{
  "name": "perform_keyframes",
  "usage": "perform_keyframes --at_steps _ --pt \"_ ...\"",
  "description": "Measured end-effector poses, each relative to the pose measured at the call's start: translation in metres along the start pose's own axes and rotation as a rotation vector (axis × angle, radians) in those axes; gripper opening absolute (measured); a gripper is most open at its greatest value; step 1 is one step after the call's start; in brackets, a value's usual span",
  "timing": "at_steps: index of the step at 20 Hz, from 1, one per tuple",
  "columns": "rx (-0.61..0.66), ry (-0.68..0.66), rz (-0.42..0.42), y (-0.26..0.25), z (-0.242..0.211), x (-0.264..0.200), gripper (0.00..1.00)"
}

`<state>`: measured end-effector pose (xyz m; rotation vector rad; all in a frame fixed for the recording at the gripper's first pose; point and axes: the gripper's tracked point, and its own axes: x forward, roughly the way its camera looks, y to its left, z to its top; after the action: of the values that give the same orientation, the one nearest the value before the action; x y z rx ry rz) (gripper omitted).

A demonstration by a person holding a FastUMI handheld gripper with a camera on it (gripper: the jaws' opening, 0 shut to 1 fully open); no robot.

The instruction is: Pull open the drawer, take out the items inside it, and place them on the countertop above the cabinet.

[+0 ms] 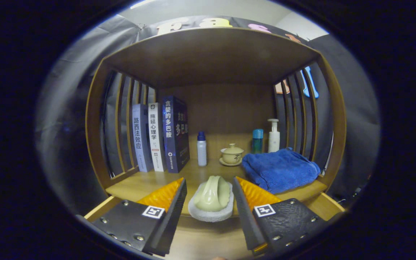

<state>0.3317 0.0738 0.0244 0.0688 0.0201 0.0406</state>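
A pale green brush with a white sponge base (211,198) lies at the front edge of the wooden countertop (139,186), slightly overhanging it. My gripper (209,178) is open, one finger on each side of the brush, with a thin strip of wood showing between each finger and the sponge. Below the countertop the drawer (208,236) is pulled out. Its side rails (98,211) run toward me under the fingers, and the part of its floor that shows is bare.
On the countertop, a folded blue towel (280,171) lies at the right. Three upright books (159,135) stand at the left. Behind are a small white bottle (202,148), a lidded cup on a saucer (232,154), a teal bottle (257,141) and a pump bottle (273,136). Slatted sides and a top board enclose the shelf.
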Motion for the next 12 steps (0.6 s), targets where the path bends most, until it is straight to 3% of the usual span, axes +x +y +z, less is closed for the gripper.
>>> perform_keyframes --at_steps 12 --pt "-0.003 -0.039 0.001 0.003 0.010 -0.003 0.78"
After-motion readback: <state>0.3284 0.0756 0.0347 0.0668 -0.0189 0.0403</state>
